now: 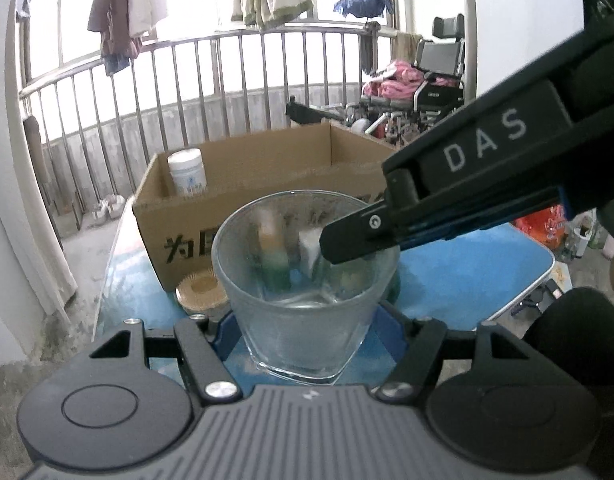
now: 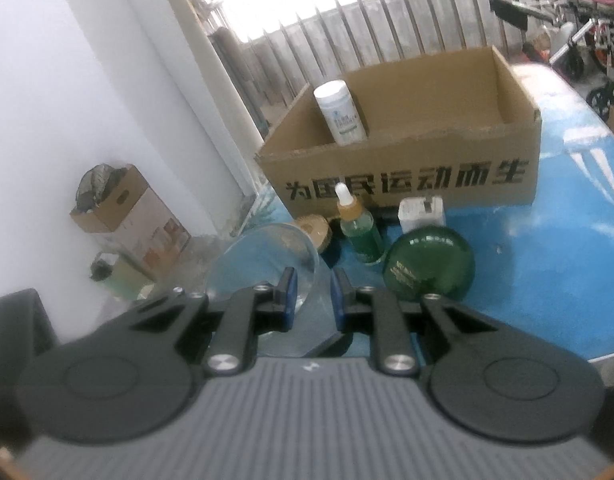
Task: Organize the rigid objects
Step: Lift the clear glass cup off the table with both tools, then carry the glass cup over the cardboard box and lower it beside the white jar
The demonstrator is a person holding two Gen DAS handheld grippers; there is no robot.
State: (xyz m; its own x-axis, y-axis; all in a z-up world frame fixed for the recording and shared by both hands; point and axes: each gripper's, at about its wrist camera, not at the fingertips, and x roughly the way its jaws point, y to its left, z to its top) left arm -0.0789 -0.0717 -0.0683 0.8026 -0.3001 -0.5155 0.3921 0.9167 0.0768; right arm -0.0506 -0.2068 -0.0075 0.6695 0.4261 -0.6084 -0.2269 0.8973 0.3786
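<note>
A clear glass tumbler (image 1: 291, 312) hangs above the blue table (image 2: 547, 260). My left gripper (image 1: 307, 332) is shut on its lower body, a blue pad on each side. My right gripper (image 1: 347, 240) reaches in from the right and is shut on the tumbler's rim; in the right wrist view the glass wall (image 2: 263, 256) runs between its pads (image 2: 313, 296). Behind stands an open cardboard box (image 2: 407, 176) with a white jar (image 2: 341, 112) inside. In front of the box sit a green dropper bottle (image 2: 359, 228), a white block (image 2: 421, 210), a round green jar (image 2: 429, 264) and a wooden disc (image 2: 313, 228).
A metal railing (image 1: 227, 80) runs behind the table, with a wheelchair (image 1: 439, 76) at the back right. On the floor to the left stands a small carton (image 2: 127, 208) by the white wall. The table's left edge lies close to the tumbler.
</note>
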